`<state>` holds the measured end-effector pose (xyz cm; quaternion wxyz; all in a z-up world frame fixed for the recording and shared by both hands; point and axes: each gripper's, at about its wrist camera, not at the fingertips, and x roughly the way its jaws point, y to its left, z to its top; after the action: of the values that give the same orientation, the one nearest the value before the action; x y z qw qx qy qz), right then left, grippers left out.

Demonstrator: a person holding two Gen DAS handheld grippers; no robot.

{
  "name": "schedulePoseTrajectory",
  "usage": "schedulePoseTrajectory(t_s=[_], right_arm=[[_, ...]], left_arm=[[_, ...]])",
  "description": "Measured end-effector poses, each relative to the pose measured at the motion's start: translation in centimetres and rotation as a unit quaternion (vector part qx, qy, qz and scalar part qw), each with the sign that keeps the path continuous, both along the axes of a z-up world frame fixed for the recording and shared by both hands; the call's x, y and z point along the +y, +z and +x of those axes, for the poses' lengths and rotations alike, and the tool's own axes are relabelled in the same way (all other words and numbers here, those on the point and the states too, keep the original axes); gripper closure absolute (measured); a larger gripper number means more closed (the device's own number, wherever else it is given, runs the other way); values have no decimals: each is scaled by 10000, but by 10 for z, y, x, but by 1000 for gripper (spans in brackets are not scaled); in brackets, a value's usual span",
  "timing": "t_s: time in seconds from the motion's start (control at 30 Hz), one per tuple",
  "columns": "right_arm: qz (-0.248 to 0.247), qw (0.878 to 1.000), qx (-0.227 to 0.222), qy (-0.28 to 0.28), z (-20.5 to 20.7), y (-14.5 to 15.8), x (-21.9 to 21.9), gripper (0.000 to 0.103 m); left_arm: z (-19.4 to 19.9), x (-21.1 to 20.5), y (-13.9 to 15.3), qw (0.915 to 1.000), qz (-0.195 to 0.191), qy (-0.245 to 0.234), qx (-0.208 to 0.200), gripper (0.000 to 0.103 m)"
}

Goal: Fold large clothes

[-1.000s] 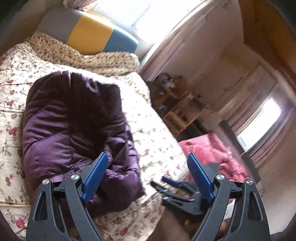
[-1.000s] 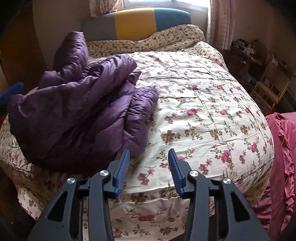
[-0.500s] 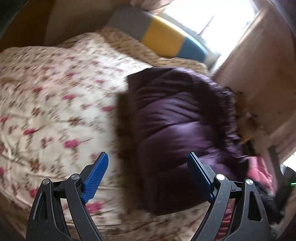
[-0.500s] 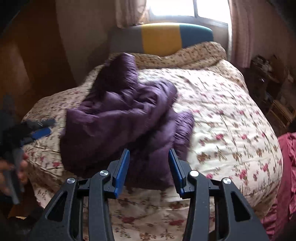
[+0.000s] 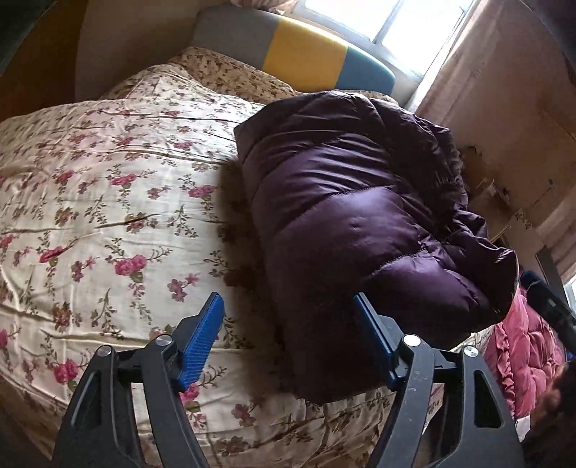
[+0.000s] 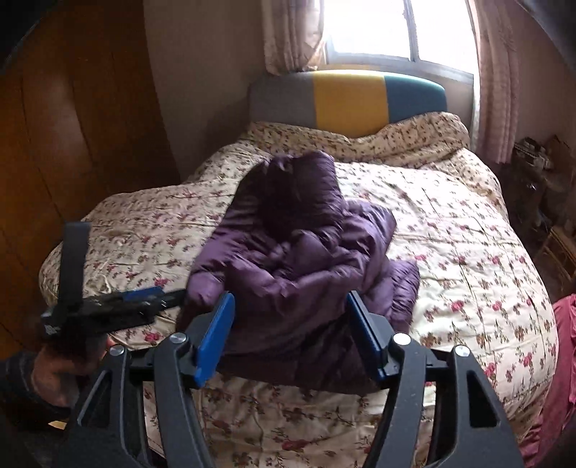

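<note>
The purple down jacket (image 6: 306,266) lies in a loose heap on the bed, on top of the floral quilt (image 6: 464,252), and its hood end points toward the headboard. In the right wrist view the jacket sits just ahead of the right gripper (image 6: 291,333) and fills the gap between the two blue fingers (image 6: 215,336), which are wide apart and hold nothing. I cannot tell if they touch the fabric. In the left wrist view the jacket (image 5: 360,201) is ahead and toward the right finger of the left gripper (image 5: 288,336). Its near lower edge is right at the tip of that right finger (image 5: 372,336), and the left finger is over bare quilt (image 5: 108,187). These fingers also are apart and nothing is clamped between them. From the right wrist view the left gripper (image 6: 142,300) is seen low on the left, pointing at the near left corner of the jacket, with the person's left hand (image 6: 54,374) around its handle. Beyond the jacket there is a second small-flower cover bunched at the head of the bed, and behind it the headboard (image 6: 349,97) in grey, yellow and teal, under a bright window (image 6: 378,28) with pink curtains (image 6: 498,72). To the right of the fingers, below the bed edge, lies a pink-red quilt (image 5: 522,349).
</note>
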<state>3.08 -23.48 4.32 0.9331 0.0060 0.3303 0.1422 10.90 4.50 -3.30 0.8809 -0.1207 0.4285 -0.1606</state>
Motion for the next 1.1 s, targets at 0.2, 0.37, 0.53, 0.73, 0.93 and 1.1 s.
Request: schedulePoseTrajectory(t_s=[0.2,0.37,0.53,0.73,0.93,1.1], right_arm=[[-214,9997,20,119,8,-4,12,44],[-396,9980,484,129,21,-31,11,80],[-397,9949,927,-89,31,-56,-3,89],[-353,9903,1301,-336,40,-88,-21,90],[-348,9857,1577,-481,46,-125,-32,92],[-242,9892,1356,-501,40,-153,-40,93]], left_arm=[[3,-8,-2,9999,7,-158,-5,33],[3,-22,0,9992,-2,-397,-64,37],[2,-41,-1,9977,-35,-669,-61,37],[2,-63,-4,9960,30,-884,-92,37],[6,-79,-15,9946,119,-1027,-77,37],[10,-96,-28,9928,316,-1145,-141,37]])
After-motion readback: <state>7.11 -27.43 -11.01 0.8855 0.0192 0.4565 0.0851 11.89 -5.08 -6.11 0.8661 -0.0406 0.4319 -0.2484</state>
